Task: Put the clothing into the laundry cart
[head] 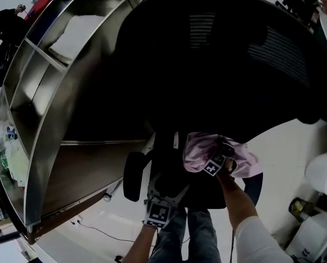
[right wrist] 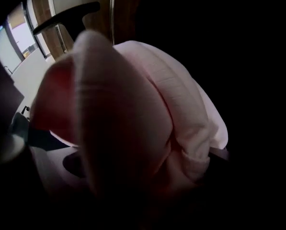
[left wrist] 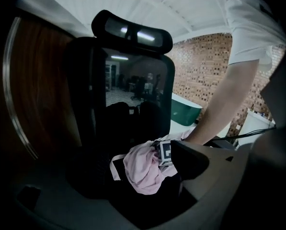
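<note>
A pink garment [head: 199,149] lies bunched on the seat of a black office chair [head: 218,53]. My right gripper [head: 222,153] is pushed into the pile, its marker cube showing beside the cloth. In the right gripper view the pink garment [right wrist: 147,109] fills almost the whole picture and hides the jaws; no pinch on the cloth shows. My left gripper [head: 164,186] hovers at the front of the seat, jaws spread and empty. From the left gripper view the pink garment [left wrist: 143,169] sits ahead, with the right gripper [left wrist: 165,151] in it. No laundry cart is recognisable.
A steel shelf unit [head: 37,92] with wood panels stands to the left of the chair. The chair's tall backrest [left wrist: 133,80] rises behind the seat. A teal tub [left wrist: 186,111] stands on the white floor beyond. White items [head: 322,174] sit at the right.
</note>
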`<action>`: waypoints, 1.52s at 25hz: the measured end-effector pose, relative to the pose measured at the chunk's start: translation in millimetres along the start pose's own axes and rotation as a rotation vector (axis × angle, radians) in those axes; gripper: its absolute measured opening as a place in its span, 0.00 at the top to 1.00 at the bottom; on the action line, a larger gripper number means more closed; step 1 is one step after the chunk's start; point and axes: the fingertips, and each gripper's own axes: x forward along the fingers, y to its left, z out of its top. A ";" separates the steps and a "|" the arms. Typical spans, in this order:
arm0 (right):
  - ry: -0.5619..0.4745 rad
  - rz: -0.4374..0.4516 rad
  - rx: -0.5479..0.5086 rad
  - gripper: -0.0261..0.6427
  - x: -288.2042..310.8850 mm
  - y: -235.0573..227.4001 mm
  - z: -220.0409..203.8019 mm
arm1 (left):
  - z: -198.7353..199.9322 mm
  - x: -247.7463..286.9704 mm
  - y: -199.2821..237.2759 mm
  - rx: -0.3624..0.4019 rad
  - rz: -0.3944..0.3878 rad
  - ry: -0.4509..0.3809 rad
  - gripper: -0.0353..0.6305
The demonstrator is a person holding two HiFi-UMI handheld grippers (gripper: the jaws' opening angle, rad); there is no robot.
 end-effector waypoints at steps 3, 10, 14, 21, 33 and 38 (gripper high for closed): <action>-0.027 0.045 0.004 0.08 8.6 -4.8 6.4 | -7.0 -1.5 6.8 -0.055 0.031 -0.006 0.37; -0.240 0.149 0.288 0.79 -43.6 -2.8 30.5 | -6.2 -20.0 23.8 -0.105 0.059 -0.037 0.37; -0.404 0.182 0.485 0.82 -113.3 13.9 49.0 | 26.5 -48.7 37.0 -0.162 0.090 -0.104 0.37; -0.810 0.062 0.626 0.82 -324.0 1.9 74.5 | 108.0 -125.4 39.9 -0.158 0.115 -0.243 0.37; -1.446 -0.250 0.639 0.82 -695.9 -25.1 108.8 | 284.7 -298.6 30.0 -0.087 0.168 -0.692 0.37; -1.585 -0.282 0.543 0.82 -773.0 -9.0 115.0 | 342.3 -354.0 11.9 -0.029 0.165 -0.833 0.37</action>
